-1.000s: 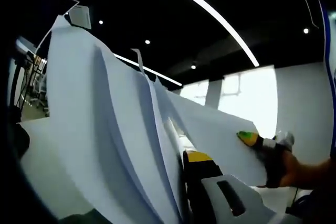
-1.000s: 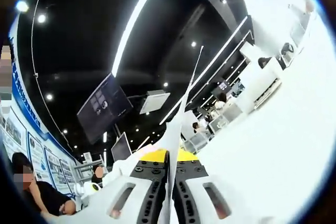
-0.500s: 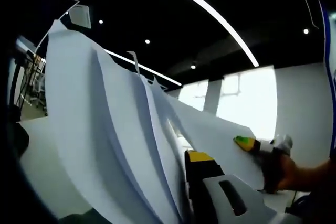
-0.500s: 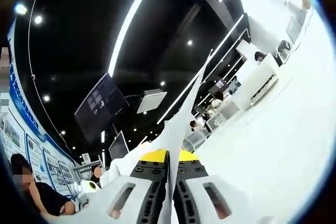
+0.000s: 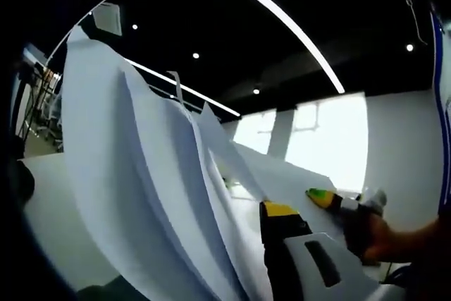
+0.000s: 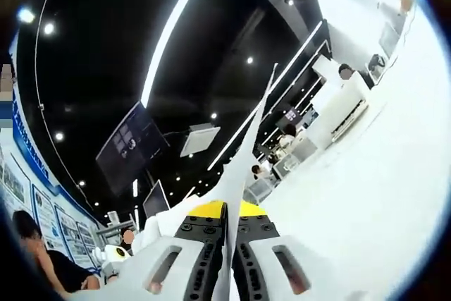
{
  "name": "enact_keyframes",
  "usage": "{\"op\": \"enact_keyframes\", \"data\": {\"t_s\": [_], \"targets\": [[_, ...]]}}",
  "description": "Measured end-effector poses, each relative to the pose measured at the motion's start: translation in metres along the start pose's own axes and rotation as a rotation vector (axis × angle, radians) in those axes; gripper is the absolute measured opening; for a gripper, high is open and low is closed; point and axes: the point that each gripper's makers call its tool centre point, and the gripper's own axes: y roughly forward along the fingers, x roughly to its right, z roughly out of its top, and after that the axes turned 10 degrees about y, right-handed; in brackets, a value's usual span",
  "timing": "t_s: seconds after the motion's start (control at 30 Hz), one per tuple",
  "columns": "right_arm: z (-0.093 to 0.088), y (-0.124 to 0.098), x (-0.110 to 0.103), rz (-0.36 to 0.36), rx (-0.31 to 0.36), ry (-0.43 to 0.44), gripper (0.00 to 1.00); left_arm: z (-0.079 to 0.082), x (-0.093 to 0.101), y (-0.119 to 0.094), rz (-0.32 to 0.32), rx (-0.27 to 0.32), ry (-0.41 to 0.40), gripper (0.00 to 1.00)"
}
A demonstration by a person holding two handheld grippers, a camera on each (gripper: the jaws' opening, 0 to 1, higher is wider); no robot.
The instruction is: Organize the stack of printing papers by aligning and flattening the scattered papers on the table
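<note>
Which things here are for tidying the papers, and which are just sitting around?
For the job:
- papers, fanned and held up on edge
- left gripper
- right gripper, clamped on a sheet's edge

Just around:
- hanging screen
- ceiling light strips
- white counter
- seated person

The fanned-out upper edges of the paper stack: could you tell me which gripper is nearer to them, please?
Left. The left gripper grips the paper stack just below the splayed sheets, while the right gripper clamps a lower edge farther along, its jaws shut on the sheets.
</note>
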Motion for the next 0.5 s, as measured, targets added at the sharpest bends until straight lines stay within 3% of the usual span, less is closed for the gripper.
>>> {"op": "enact_keyframes", "data": {"t_s": [0.33, 0.5], "targets": [[0.000, -0.001, 0.009, -0.039, 0.003, 0.016, 0.00, 0.001, 0.003, 0.000, -0.012, 0.006, -0.011, 0.28], [-0.012, 0.002, 0.003, -0.007, -0.058, 0.058, 0.00, 0.001, 0.002, 0.000, -0.010, 0.008, -0.016, 0.28]]}}
